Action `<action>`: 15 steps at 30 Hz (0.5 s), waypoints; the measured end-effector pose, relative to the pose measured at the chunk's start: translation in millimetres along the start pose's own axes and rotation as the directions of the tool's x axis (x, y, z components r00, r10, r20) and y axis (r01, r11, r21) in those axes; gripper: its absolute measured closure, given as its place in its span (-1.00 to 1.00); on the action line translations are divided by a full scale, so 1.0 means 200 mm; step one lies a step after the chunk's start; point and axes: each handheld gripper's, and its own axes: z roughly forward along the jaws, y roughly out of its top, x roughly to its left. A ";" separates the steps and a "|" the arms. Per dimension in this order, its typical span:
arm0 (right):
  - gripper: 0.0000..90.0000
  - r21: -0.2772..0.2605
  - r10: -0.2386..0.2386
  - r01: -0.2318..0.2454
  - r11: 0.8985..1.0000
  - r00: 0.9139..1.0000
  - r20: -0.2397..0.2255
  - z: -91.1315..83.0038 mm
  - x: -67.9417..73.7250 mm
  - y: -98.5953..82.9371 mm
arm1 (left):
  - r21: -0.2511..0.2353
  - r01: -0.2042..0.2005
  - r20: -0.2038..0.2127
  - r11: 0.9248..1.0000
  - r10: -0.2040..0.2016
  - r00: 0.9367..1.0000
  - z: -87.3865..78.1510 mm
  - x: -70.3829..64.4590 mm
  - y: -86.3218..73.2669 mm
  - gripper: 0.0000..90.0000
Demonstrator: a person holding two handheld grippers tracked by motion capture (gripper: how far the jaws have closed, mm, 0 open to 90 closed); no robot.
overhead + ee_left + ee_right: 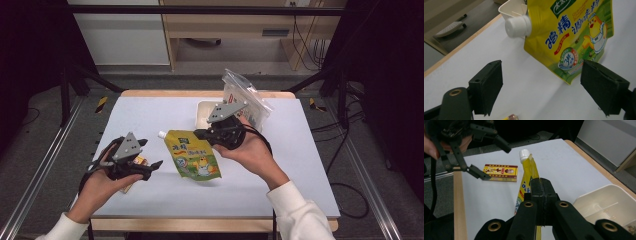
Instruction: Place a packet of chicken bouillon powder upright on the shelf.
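Holding the yellow spouted seasoning pouch (pixel 195 156) by its edge, my right gripper (pixel 541 195) has its fingers clamped on it above the middle of the white table (pixel 280 165). My left gripper (pixel 150 160) waits released nearby; next, I judge, it grasps the pouch's white cap (pixel 517 25).

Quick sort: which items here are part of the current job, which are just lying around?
In the job:
- yellow spout pouch, clamped by the right gripper
- left gripper, open, facing the pouch

Lying about:
- small flat box
- white tray
- clear bag
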 end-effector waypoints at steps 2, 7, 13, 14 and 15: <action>1.00 0.005 -0.007 0.007 1.000 1.000 -0.001 0.00 0.00 0.01 | 0.015 -0.036 0.005 0.999 0.036 0.999 0.01 0.02 0.05 -0.61; 1.00 0.016 -0.025 0.025 1.000 1.000 -0.007 0.00 0.02 0.02 | 0.010 -0.096 0.031 0.995 0.095 0.995 0.03 0.06 0.15 -0.60; 1.00 0.012 -0.035 0.035 0.999 0.999 -0.016 0.01 0.03 0.03 | 0.003 -0.143 0.065 0.990 0.142 0.988 0.06 0.07 0.25 -0.40; 1.00 0.012 -0.034 0.034 0.999 0.999 -0.016 0.01 0.03 0.03 | 0.000 -0.154 0.069 0.988 0.154 0.986 0.07 0.07 0.27 -0.33; 1.00 0.012 -0.035 0.035 0.999 0.999 -0.018 0.01 0.03 0.03 | -0.002 -0.160 0.074 0.987 0.159 0.984 0.07 0.07 0.28 -0.27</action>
